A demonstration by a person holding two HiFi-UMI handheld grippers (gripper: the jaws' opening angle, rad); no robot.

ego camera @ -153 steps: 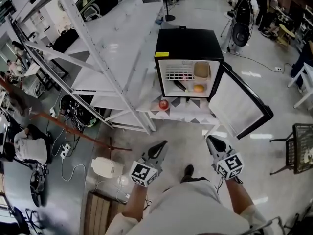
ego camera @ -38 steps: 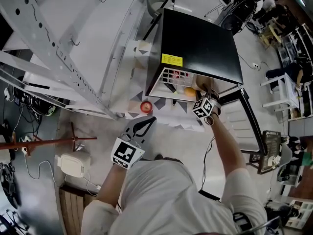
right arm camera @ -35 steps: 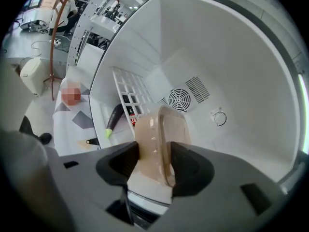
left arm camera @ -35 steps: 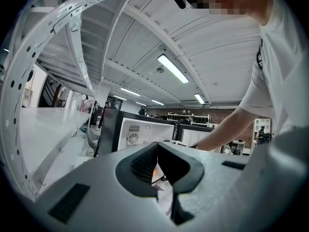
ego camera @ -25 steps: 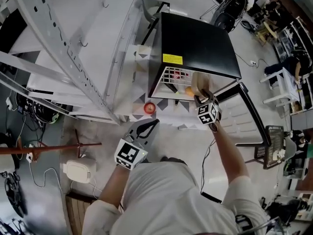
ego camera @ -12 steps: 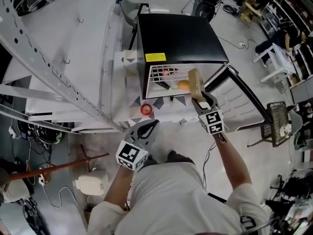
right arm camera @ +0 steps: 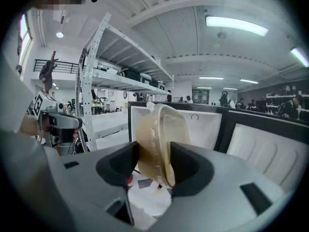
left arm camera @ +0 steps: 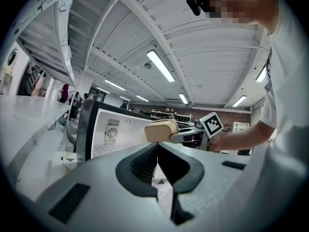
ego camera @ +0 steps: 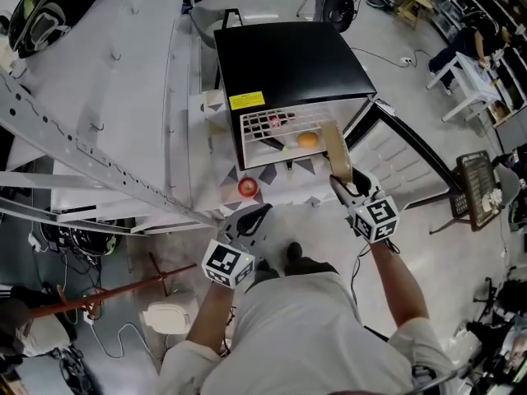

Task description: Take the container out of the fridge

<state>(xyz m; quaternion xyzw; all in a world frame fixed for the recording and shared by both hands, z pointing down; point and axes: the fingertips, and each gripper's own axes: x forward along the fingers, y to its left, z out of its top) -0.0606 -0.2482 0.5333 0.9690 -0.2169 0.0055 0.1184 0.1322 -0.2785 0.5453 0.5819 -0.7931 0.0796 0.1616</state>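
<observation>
The black mini fridge [ego camera: 288, 56] stands open, its door [ego camera: 403, 159] swung out to the right. A tan, lidded plastic container [ego camera: 334, 145] hangs just outside the fridge's opening, tipped on edge. My right gripper [ego camera: 341, 179] is shut on the container. In the right gripper view the container [right arm camera: 157, 139] fills the gap of the right gripper [right arm camera: 154, 161], both pads pressing its sides. My left gripper [ego camera: 260, 212] hovers low in front of the fridge, shut and holding nothing. In the left gripper view the left gripper [left arm camera: 157, 159] has its jaws together, and the container [left arm camera: 161, 130] shows beyond them.
An orange fruit [ego camera: 307, 139] and a dark item [ego camera: 276, 144] lie inside the fridge under a wire shelf [ego camera: 272, 123]. A red fruit [ego camera: 245, 187] sits on the patterned mat [ego camera: 284, 183] before it. White racking [ego camera: 123, 138] runs along the left. A mesh chair [ego camera: 476, 188] stands right.
My right gripper has drawn the container out of the fridge toward me, lifting and rolling it on edge. The left gripper has shifted only slightly.
</observation>
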